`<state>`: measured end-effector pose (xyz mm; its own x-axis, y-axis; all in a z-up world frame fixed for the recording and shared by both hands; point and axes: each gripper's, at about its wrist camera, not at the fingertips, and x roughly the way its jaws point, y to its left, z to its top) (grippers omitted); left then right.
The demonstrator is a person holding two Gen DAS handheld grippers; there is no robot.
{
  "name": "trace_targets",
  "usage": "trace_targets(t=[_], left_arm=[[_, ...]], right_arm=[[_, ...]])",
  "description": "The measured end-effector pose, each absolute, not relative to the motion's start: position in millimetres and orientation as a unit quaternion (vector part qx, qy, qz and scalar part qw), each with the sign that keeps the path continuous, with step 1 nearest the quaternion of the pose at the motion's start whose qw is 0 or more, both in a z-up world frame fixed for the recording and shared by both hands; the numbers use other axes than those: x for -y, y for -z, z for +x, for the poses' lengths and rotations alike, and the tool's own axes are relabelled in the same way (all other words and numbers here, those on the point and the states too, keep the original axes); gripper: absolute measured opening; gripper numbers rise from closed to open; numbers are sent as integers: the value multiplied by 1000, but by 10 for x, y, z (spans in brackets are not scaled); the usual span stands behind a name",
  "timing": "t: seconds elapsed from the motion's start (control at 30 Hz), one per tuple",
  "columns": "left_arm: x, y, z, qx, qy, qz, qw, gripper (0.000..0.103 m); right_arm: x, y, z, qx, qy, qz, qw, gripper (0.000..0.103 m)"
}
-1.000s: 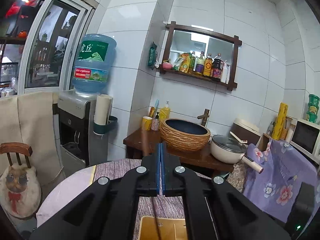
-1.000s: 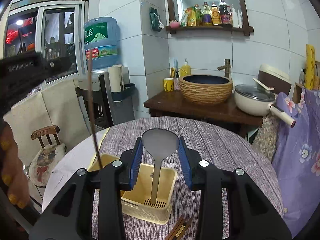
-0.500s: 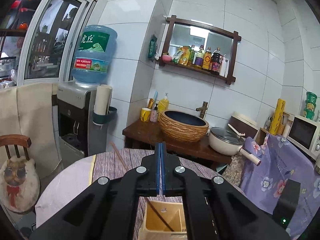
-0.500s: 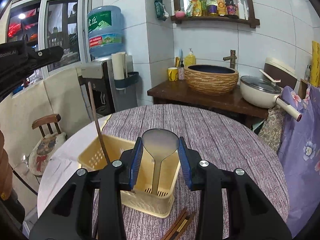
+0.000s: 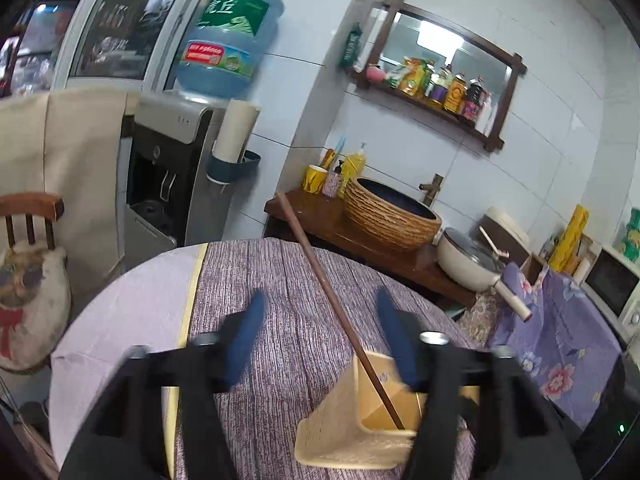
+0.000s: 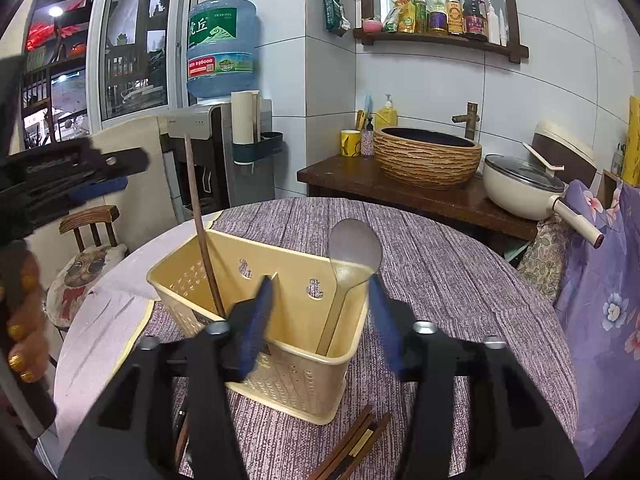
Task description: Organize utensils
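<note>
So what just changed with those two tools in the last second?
Both let go. The left hand-held gripper, shut on the chopstick before, opened; the chopstick now leans in the caddy. The right hand-held gripper opened too and released the spoon, which stands in the caddy's right compartment. The spare chopsticks on the table stayed put.

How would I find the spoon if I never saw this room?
Look at the round table with the purple cloth; a yellow basket sits on it. The metal spoon stands in its right compartment, round bowl up, unlike the thin brown chopstick on the left.
</note>
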<state>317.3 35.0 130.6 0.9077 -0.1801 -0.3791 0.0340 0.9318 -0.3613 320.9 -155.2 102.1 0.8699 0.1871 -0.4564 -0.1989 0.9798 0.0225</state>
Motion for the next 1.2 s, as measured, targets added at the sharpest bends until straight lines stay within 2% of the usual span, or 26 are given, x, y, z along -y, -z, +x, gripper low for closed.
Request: trace_targets(t=[0.37, 0.43, 0.6, 0.63, 0.97, 1.2], left_arm=[[-344, -1183, 3779, -260, 87, -204, 940, 61], [-351, -1159, 3853, -265, 83, -203, 939, 52], [-345, -1102, 3938, -279, 94, -206, 933, 17], [-337, -1121, 3914, -275, 97, -205, 934, 14], [-40, -1562, 3481, -178, 113, -142, 967, 7], [183, -1368, 3275, -180, 126, -85, 972, 7]], right_arm=[[1689, -1122, 2674, -208, -98, 7, 973, 64], [1697, -1120, 2550, -203, -101, 4, 974, 64], [1703, -1109, 2439, -201, -103, -4, 974, 64], [1708, -1108, 2427, -200, -104, -4, 974, 64], [1831, -1076, 2431, -199, -101, 24, 974, 64], [1875, -1037, 2433, -204, -98, 35, 974, 64]])
